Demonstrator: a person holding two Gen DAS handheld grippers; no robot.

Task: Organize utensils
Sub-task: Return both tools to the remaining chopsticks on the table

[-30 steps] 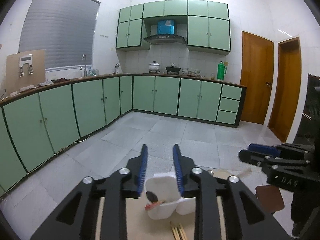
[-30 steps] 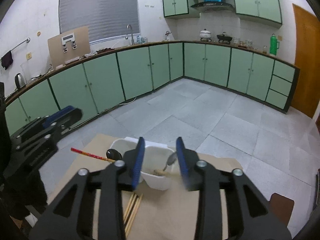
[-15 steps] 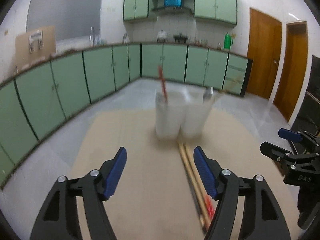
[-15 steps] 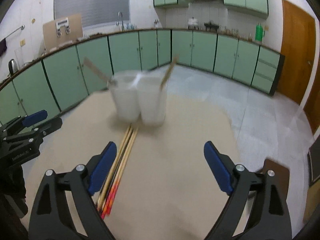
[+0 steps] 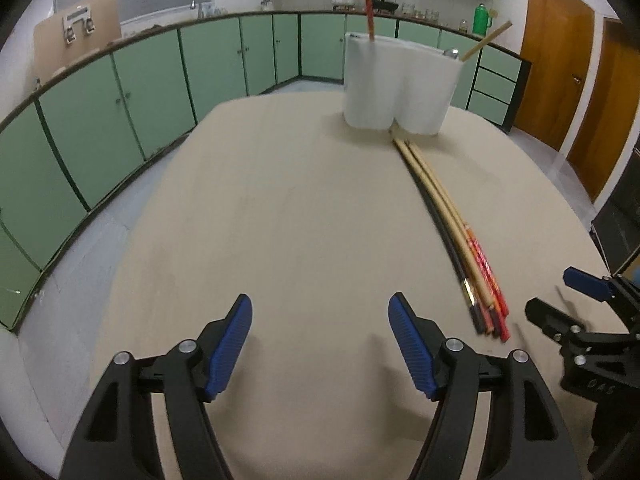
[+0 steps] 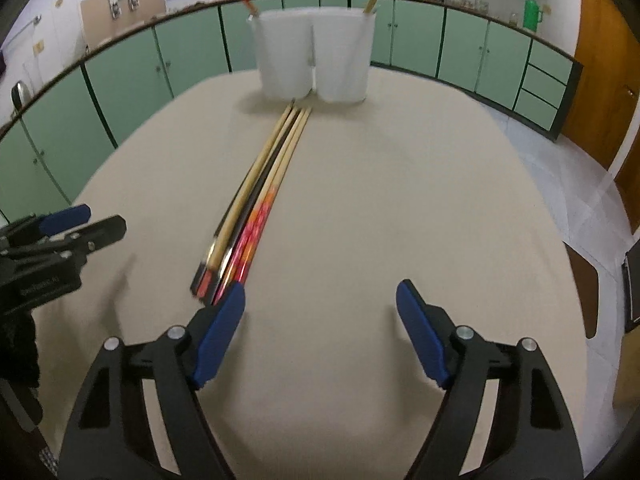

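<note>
Right fingers (image 6: 218, 336) spread, chopsticks (image 6: 256, 204) beside left tip.

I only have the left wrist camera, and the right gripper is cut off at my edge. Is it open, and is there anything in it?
Observer: The right gripper stands open with nothing between its jaws, though they have just been closing a little.
Operator: How near is it to the chopsticks lying on the table?
Observer: Its left fingertip sits right at the near ends of the loose chopsticks. I cannot tell whether it touches them.
</note>
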